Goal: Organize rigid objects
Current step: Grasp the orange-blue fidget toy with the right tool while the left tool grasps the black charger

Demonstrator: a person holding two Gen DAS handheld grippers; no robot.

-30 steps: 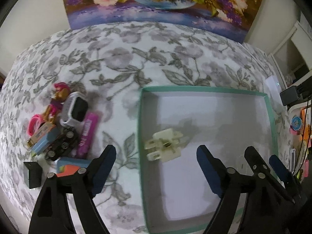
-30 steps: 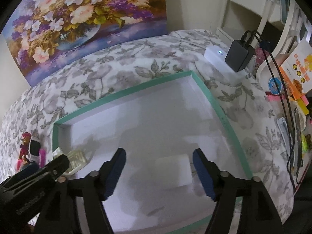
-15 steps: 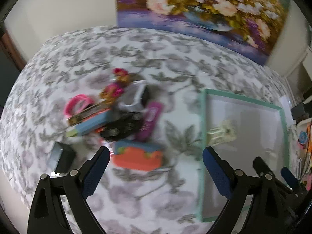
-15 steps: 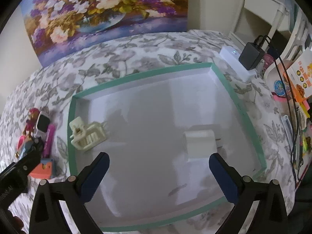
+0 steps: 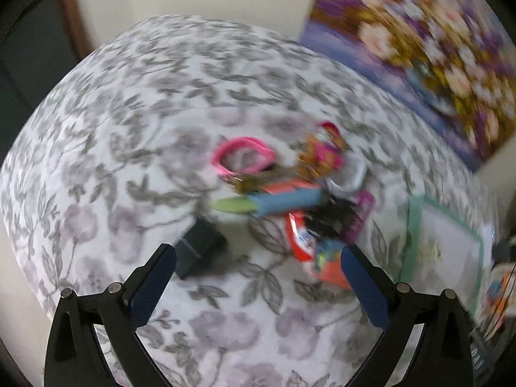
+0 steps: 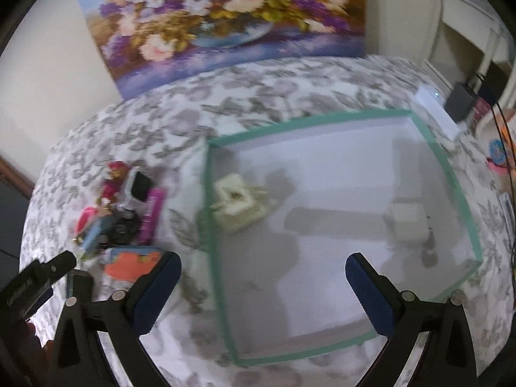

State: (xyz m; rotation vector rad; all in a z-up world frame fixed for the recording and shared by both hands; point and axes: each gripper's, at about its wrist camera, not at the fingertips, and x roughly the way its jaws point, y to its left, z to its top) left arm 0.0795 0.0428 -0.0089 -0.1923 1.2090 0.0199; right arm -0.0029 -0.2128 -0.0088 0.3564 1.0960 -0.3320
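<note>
Right wrist view looks down on one shallow tray (image 6: 450,174) with a green rim and white floor, resting on a counter (image 6: 264,96) covered in a grey floral cloth. Two things lie inside the tray: a cream hair claw clip (image 6: 240,203) near its left wall, and a white square plug adapter (image 6: 408,222) toward its right side, well apart from the clip. The right hand-held gripper (image 6: 262,293) hangs over the near part of the tray with its two blue-padded fingers spread wide and nothing between them.

Left of the tray, outside it, sits one loose pile of small things: a purple bar (image 6: 151,213), a white-framed black square (image 6: 137,188), a red and pink toy figure (image 6: 113,180), a black toy car (image 6: 121,227) and an orange box (image 6: 132,262).

Left wrist view is blurred by motion. The left hand-held gripper (image 5: 258,287) is also spread wide and empty, above bare cloth in front of the pile. In the pile are one pink loop (image 5: 242,159), one blue and green stick (image 5: 267,203), and one black box (image 5: 200,246) lying slightly apart, just beside the left finger. The tray's green edge shows at far right, the clip a pale smudge inside it. A flower painting (image 6: 225,16) leans against the wall behind.
</note>
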